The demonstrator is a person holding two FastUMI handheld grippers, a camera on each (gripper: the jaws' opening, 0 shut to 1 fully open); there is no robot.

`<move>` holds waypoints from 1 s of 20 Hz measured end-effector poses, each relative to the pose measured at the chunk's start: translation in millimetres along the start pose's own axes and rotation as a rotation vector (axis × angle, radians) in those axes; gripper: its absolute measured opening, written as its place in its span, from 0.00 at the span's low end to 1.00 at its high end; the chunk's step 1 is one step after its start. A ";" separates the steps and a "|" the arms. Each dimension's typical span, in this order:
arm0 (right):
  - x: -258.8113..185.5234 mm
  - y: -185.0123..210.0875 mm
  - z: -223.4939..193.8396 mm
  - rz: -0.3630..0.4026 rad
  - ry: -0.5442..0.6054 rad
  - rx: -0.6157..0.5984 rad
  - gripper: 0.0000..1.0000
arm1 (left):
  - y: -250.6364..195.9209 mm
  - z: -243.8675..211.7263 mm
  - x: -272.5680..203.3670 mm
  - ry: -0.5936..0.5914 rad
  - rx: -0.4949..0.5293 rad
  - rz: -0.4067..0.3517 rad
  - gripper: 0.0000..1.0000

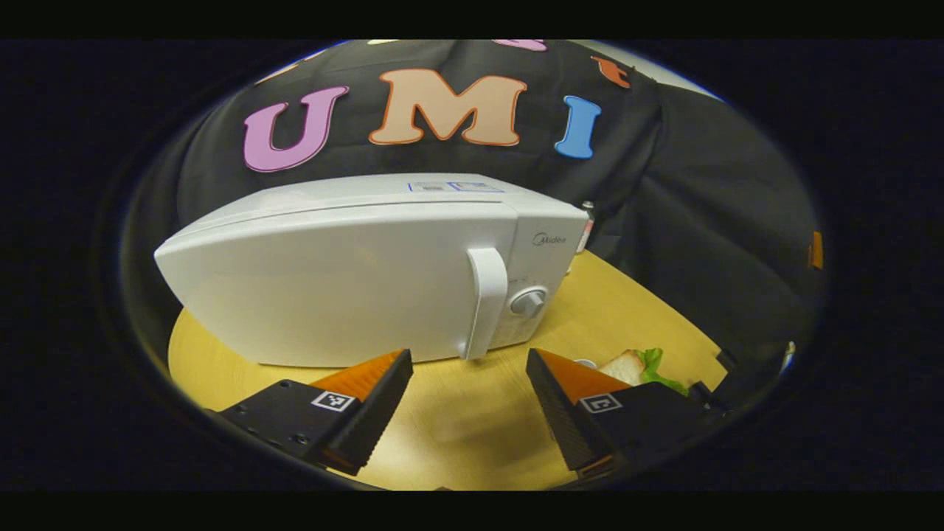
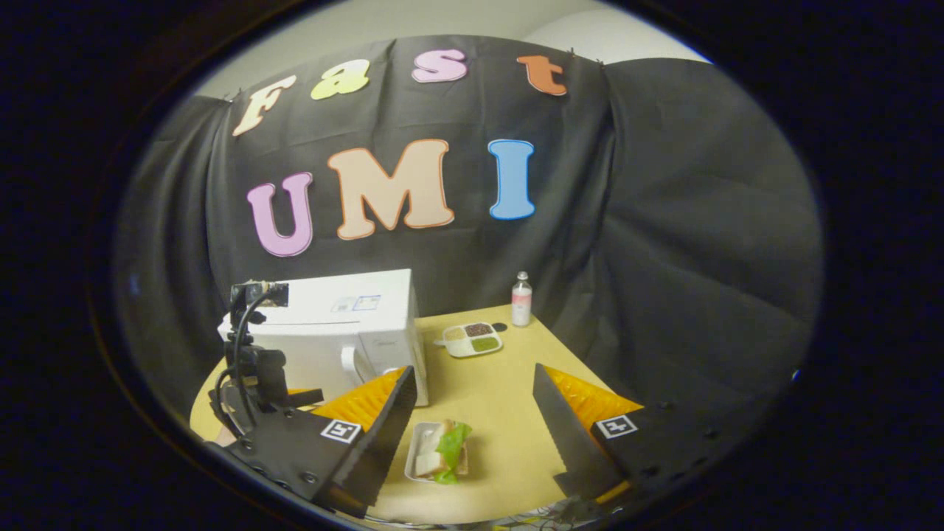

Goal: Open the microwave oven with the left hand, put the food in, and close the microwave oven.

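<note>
I judge step 1 pending: the microwave (image 1: 354, 273) stands shut on the table (image 1: 457, 428), my left gripper (image 1: 469, 372) gapes empty before its handle (image 1: 485, 302), my right gripper (image 2: 472, 391) spread above the sandwich (image 2: 442, 451); next, hook that handle.

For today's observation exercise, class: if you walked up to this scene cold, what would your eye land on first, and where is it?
The white microwave oven dominates, standing shut on the round wooden table with its handle facing the open left tool. Next comes the sandwich with green lettuce on a small tray near the table's front edge, between the fingers of the open right tool. Farther back sit a divided dish and a small bottle.
</note>
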State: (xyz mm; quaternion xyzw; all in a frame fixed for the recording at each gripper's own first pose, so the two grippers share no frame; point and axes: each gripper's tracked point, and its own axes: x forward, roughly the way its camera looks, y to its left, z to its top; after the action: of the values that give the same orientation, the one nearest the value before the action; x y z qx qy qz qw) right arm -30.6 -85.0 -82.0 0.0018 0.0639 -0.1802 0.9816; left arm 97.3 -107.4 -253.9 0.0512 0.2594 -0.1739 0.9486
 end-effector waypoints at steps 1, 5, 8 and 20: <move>0.8 -5.0 -3.7 -0.015 0.008 0.011 0.92 | -0.8 -0.8 8.3 0.006 0.005 -0.003 0.95; 2.9 -17.2 -8.1 -0.044 -0.002 0.082 0.99 | -5.1 -0.6 33.6 0.014 -0.002 -0.016 0.95; 10.1 -28.6 -11.1 -0.074 -0.028 0.107 0.99 | -5.1 0.9 46.0 0.004 0.017 -0.011 0.95; -2.4 -20.2 -20.8 -0.034 -0.010 0.110 0.99 | -10.4 0.9 66.7 0.012 0.065 0.015 0.66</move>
State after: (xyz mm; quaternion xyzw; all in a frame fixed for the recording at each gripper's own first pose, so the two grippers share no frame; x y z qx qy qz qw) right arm -42.6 -102.4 -101.9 0.0540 0.0487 -0.2001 0.9771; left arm 147.7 -137.5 -287.2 0.0849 0.2587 -0.1747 0.9462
